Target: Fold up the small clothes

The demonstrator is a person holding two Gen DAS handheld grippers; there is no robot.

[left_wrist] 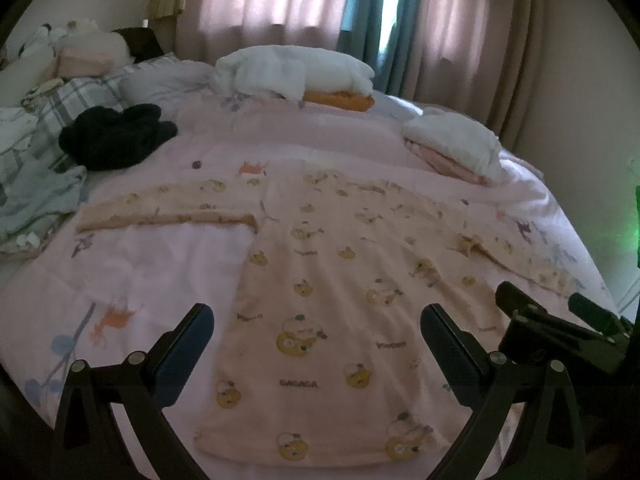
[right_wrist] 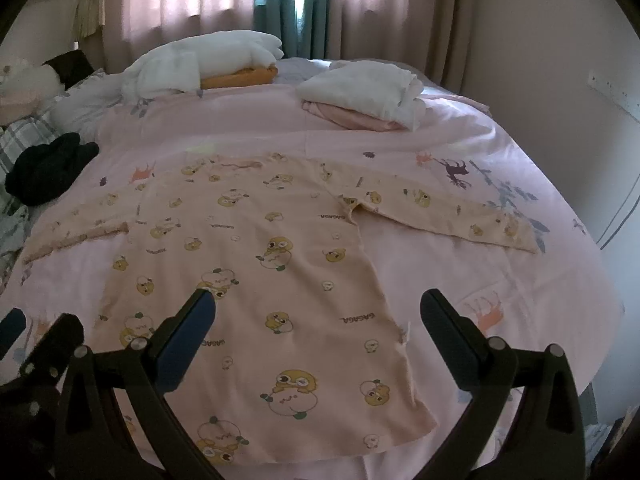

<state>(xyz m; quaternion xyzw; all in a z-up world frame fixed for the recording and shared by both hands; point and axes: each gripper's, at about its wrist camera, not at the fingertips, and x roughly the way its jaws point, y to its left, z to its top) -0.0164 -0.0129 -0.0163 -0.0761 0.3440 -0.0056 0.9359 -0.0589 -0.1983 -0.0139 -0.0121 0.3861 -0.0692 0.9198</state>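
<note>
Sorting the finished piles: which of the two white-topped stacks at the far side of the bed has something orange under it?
The larger white stack nearer the pillows; an orange piece shows beneath it. The smaller stack sits on pink fabric instead.

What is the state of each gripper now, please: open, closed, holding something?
Left gripper: open, holding nothing, above the pink shirt.
Right gripper: open, holding nothing, above the same shirt.

Room is dim. Daylight enters through the pink curtains (left_wrist: 256, 4) behind the bed, brightest at the gap by the teal curtain (left_wrist: 360, 4). Both my views are soft and slightly blurred, with strong fisheye bending and black corners. A green glow (left_wrist: 634, 216) marks my left view's right edge.
</note>
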